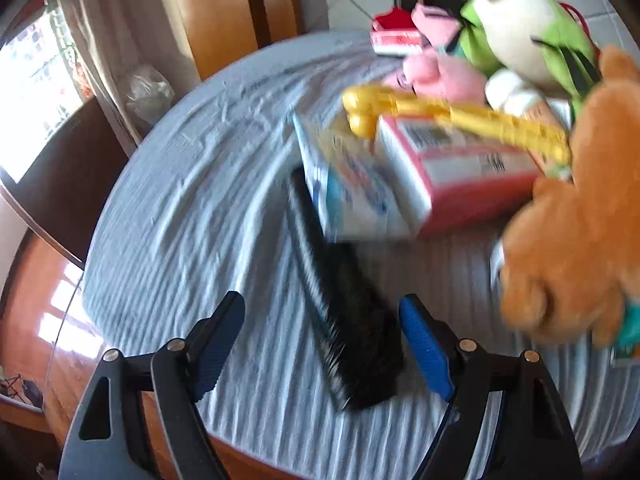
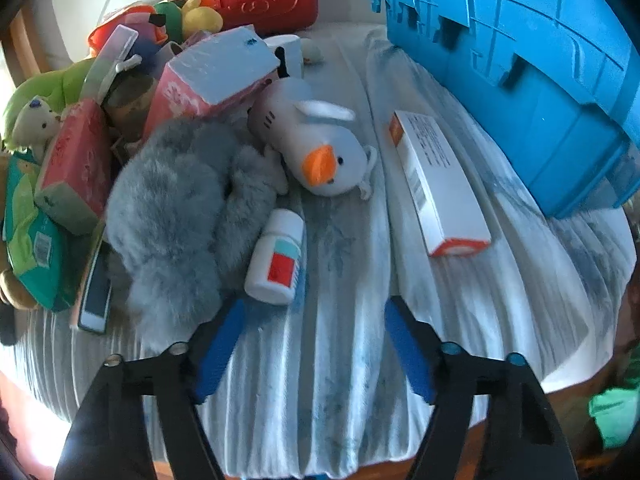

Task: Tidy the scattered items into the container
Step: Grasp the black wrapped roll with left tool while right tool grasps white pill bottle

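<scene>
Your left gripper hangs over the black brush with its jaws apart, one pad on each side of the bristled head; the pad at 3 o'clock sits just beside the bristles, the one at 9 o'clock stands clear, so nothing is clamped yet. The brush lies along the striped cloth, its thin handle running toward 12 o'clock and tucked against the blue-and-white box, which is likely why you come at the free, wide end. Beyond that, the pink box, the yellow plastic toy and the brown plush are heaped together at 1 to 3 o'clock. Your right gripper is also apart and empty, pointed at bare cloth, with the white pill bottle just beyond its 9 o'clock pad, lying on its side against the grey furry plush. The white duck toy lies at 12 o'clock, the long white-and-orange carton at 1 o'clock. The blue crate, your container, stands at 2 o'clock on the same cloth, near enough for a short carry. The bottle looks like your easiest pick: loose, small, with open space on one side.
</scene>
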### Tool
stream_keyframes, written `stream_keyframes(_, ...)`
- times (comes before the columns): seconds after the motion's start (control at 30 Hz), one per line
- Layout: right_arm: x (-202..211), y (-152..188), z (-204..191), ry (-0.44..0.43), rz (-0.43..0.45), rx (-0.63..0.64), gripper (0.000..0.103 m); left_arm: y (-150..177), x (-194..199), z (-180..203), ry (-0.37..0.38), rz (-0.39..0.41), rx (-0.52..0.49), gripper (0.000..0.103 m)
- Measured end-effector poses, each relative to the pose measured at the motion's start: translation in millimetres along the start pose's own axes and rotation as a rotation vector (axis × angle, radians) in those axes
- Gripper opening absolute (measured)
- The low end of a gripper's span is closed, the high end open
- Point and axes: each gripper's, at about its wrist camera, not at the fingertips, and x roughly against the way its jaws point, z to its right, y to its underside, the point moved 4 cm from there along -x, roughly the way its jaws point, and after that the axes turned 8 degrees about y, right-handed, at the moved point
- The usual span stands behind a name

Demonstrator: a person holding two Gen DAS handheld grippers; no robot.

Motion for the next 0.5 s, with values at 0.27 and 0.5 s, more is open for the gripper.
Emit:
stream_keyframes(0.27, -20, -7, -16, 0.021, 0.04, 0.049, 0.038, 2, -26, -11, 0.05, 0.016, 0.054, 0.077)
stream_keyframes(0.5, -19, -13, -12, 0.007, 0.11, 0.038, 0.043, 10, -23, -13, 0.084, 0.036, 0.06, 0.079)
